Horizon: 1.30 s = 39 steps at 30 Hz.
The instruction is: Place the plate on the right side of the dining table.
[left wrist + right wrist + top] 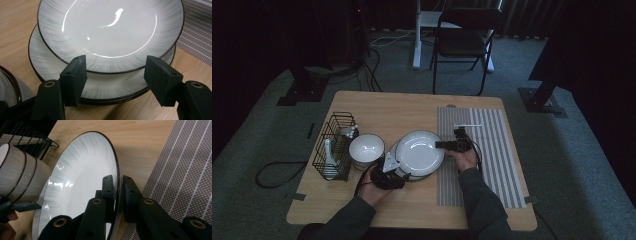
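A white plate with a dark rim (419,150) lies on top of a stack of like plates (50,67) in the middle of the wooden table. My right gripper (439,144) comes in from the striped placemat side and is shut on the top plate's right rim (117,165), one jaw over the inner face and one behind the edge. My left gripper (396,170) sits at the stack's near-left edge. Its jaws stand wide apart in front of the plates (110,27) and hold nothing.
A stack of white bowls (366,148) stands just left of the plates, close to my left gripper. A black wire basket (334,145) with cutlery is at the table's left edge. A grey striped placemat (492,150) covers the right side. A chair (462,35) stands beyond the table.
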Available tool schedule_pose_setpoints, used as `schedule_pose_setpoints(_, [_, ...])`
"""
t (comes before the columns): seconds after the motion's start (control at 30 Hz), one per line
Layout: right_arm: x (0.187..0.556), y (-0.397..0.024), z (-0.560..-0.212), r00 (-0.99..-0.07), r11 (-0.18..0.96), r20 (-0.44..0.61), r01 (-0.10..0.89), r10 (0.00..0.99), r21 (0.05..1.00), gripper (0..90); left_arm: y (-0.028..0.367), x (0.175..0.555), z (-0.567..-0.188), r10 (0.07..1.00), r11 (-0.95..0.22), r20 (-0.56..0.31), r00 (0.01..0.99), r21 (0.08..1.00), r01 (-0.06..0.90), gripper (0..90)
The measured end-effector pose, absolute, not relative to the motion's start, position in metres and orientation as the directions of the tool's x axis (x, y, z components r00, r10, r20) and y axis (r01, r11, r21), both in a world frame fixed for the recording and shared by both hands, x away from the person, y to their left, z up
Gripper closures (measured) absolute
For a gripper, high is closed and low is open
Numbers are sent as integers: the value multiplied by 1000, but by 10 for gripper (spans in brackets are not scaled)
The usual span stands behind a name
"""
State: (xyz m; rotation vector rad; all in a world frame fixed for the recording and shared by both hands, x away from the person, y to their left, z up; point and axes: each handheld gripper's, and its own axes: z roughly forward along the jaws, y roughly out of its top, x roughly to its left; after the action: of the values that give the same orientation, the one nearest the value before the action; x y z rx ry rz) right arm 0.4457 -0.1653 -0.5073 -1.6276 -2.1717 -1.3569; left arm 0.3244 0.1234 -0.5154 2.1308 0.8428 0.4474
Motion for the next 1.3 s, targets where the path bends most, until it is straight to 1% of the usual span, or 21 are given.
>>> schedule_pose_setpoints(0.1, [444,-163,-503,-408,10,547,807,731,590,834,124,324,-516,693,-466,27,720,779,420,387])
schedule_pose_setpoints(0.3, [444,-161,-500,-389,-14,547,805,741,593,839,125,321,-514,689,-475,44,723,781,406,389])
schedule_pose_setpoints(0.53, [442,-159,-493,-384,-14,513,790,768,612,839,128,317,-513,688,-476,49,724,784,399,389])
schedule_pose_setpoints(0.7, [442,-164,-492,-365,-33,519,794,773,607,838,129,315,-513,685,-475,50,727,787,393,389])
schedule_pose_setpoints(0.93, [442,-172,-486,-352,-76,554,791,755,607,837,129,312,-513,681,-476,43,731,785,396,388])
schedule_pose_setpoints(1.3, [442,-186,-472,-345,-108,558,774,755,624,836,132,307,-511,686,-471,46,727,789,394,382])
